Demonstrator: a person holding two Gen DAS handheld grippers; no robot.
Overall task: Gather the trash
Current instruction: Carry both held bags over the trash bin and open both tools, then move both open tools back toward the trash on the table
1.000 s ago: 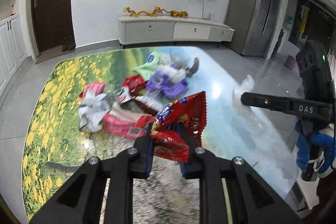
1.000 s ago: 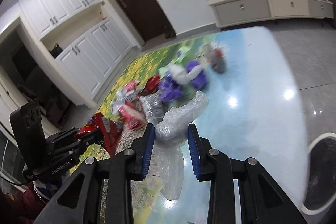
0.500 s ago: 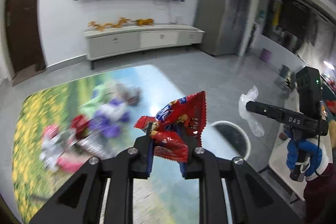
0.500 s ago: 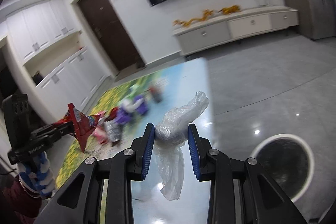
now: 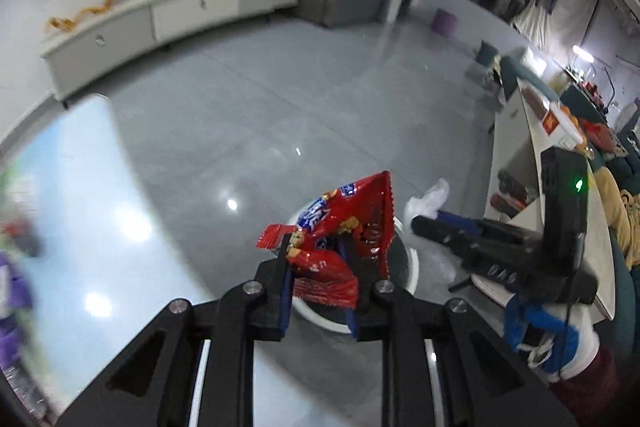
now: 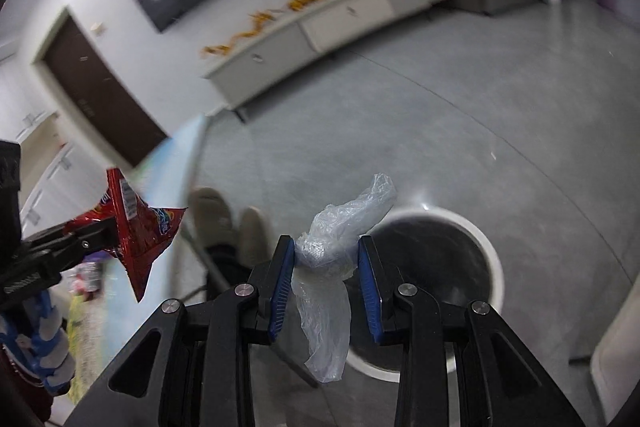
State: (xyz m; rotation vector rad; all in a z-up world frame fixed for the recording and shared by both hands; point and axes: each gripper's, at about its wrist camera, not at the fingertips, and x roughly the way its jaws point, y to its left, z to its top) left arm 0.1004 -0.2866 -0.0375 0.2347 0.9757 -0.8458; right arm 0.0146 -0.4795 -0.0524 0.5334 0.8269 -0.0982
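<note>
My left gripper (image 5: pixel 318 261) is shut on a red snack wrapper (image 5: pixel 344 227) and holds it in the air above a round white-rimmed bin (image 5: pixel 412 267) on the floor. The wrapper also shows at the left of the right wrist view (image 6: pixel 136 223). My right gripper (image 6: pixel 326 259) is shut on a crumpled clear plastic bag (image 6: pixel 340 227), which hangs over the left side of the bin (image 6: pixel 486 247). The right gripper and its bag (image 5: pixel 428 197) show at the right of the left wrist view.
The glossy table (image 5: pixel 80 207) with blurred wrappers (image 5: pixel 16 283) lies at the left. A white TV cabinet (image 5: pixel 168 15) stands along the far wall. A white counter (image 5: pixel 532 131) with clutter is at the right. The person's feet (image 6: pixel 228 227) stand by the bin.
Both grippers have swung right, away from the table's trash pile, to above the floor bin. Each still holds its piece of trash.
</note>
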